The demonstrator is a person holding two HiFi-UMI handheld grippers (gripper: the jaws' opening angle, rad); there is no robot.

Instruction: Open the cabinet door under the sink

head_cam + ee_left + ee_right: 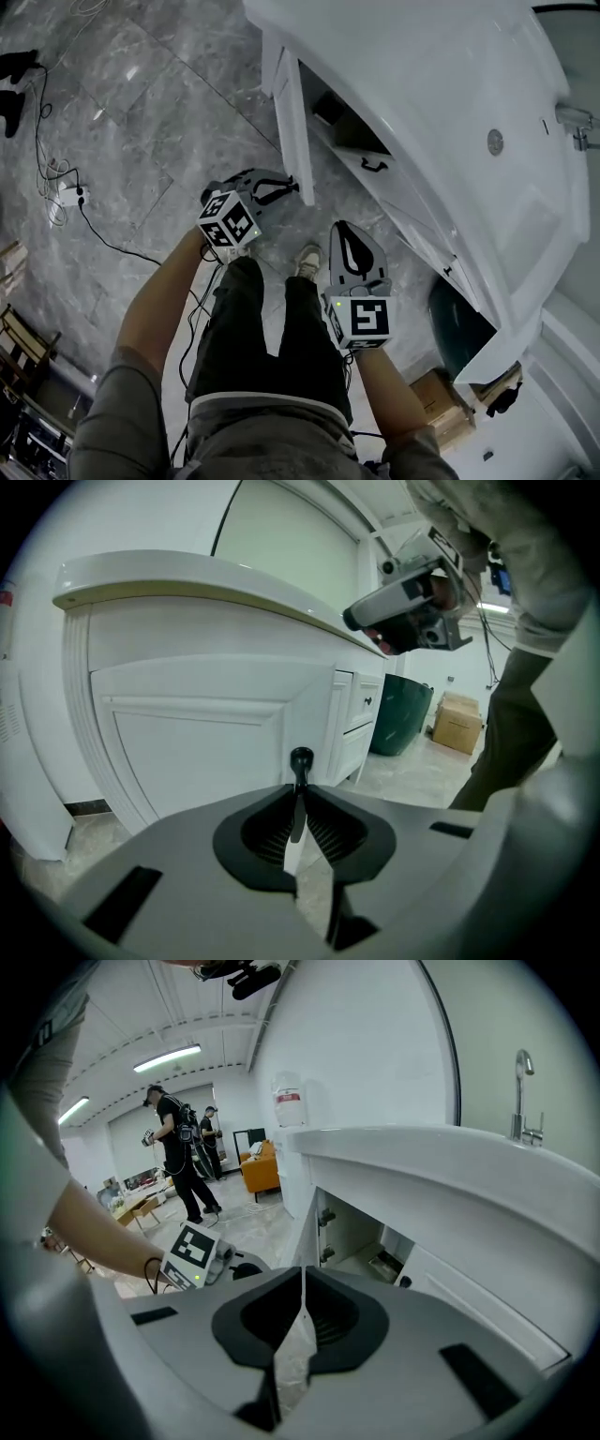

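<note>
One cabinet door [292,122] ajar | knob [301,758] in left claw [281,186] | grey marble floor [141,103]

Dim, cool light; fisheye corners vignetted black.

I see a grey marble tiled floor [141,94] with a black cable [122,246] running from a white power strip [70,195]. A dark green round bin [459,328] stands beside a brown cardboard box [436,398].
</note>
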